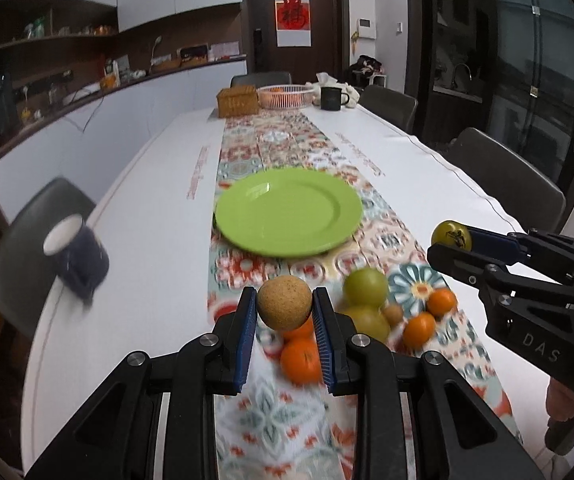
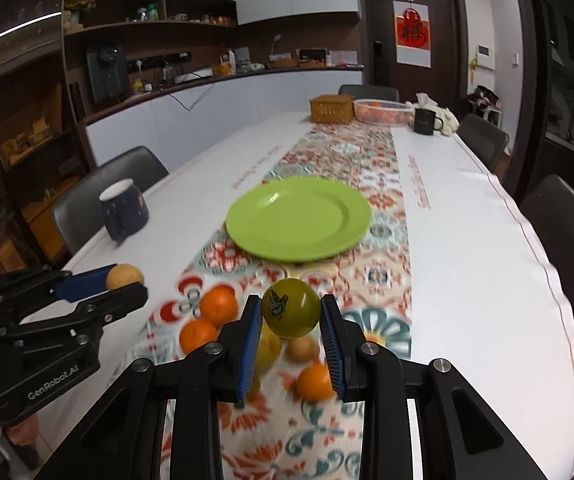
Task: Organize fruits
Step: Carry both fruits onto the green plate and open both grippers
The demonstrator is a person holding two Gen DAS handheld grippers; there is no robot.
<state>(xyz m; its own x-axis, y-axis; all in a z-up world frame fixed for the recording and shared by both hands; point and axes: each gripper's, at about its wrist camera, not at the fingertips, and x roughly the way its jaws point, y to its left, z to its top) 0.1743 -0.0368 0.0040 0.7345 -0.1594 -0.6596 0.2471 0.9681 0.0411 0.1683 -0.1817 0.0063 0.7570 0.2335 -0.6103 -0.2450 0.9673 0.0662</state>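
The table (image 1: pixel 427 168) carries a green plate (image 1: pixel 287 212) ahead of both tools. The left hand-held gripper (image 1: pixel 285 308) clamps a tan fruit (image 1: pixel 284 302); its body, seen from the right wrist, reads "GenRobot.AI". The right hand-held gripper (image 2: pixel 291 314) pinches a green fruit (image 2: pixel 291 307) with a dark, unreadable sticker; the left view shows "DAS" on its housing. Beneath them lie blurred, probably orange, mandarins (image 1: pixel 302 360).

Tan round fruit (image 1: pixel 284 302) and stickered green fruit (image 2: pixel 291 307), both lifted above oranges (image 1: pixel 302 360).
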